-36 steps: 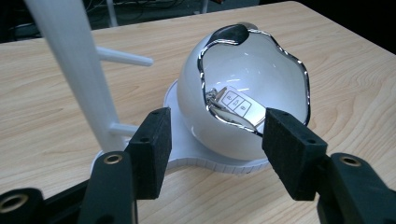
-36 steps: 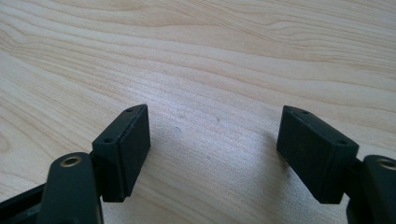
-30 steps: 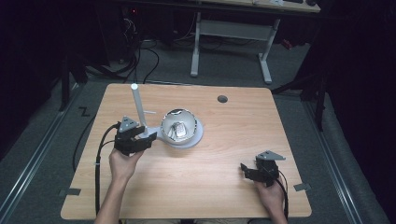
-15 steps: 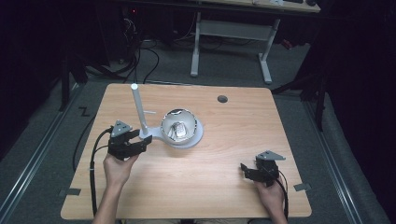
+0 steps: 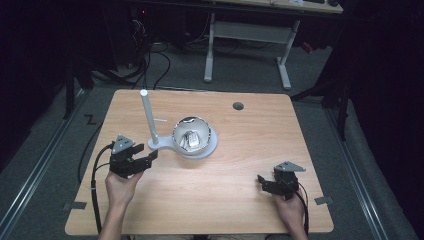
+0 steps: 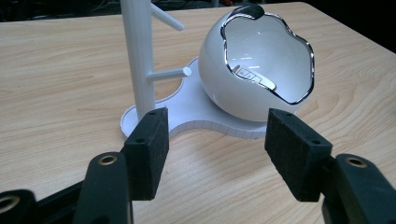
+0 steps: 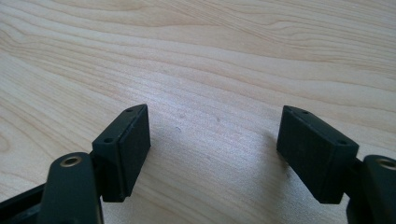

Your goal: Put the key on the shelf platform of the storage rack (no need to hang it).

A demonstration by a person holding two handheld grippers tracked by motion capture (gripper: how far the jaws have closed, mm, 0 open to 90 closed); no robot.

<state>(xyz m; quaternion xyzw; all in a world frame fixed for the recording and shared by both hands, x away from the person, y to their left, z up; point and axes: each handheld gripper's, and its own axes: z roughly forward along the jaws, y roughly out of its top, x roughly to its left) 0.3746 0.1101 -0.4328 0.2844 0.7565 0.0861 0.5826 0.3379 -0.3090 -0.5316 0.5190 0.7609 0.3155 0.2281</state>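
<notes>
A white stand has a tall post (image 5: 149, 117) with short pegs and a flat base (image 5: 210, 148). On the base sits a white egg-shaped bowl (image 5: 191, 135) with a chrome rim and a small flat item (image 5: 190, 140) inside. My left gripper (image 5: 150, 157) is open and empty, just left of the base. In the left gripper view my left gripper (image 6: 219, 144) faces the post (image 6: 137, 51), the bowl (image 6: 233, 88) and the base (image 6: 210, 126) without touching them. My right gripper (image 5: 261, 181) rests open near the table's front right; in the right gripper view my right gripper (image 7: 215, 144) has bare wood between its jaws.
The wooden table (image 5: 260, 135) has a round cable hole (image 5: 238, 106) at the back right. Beyond the far edge stand the white legs of another desk (image 5: 282, 65), with cables on the dark floor (image 5: 155, 60).
My left gripper has drawn back to the left and toward the person, away from the stand's base. The right gripper has stayed where it was.
</notes>
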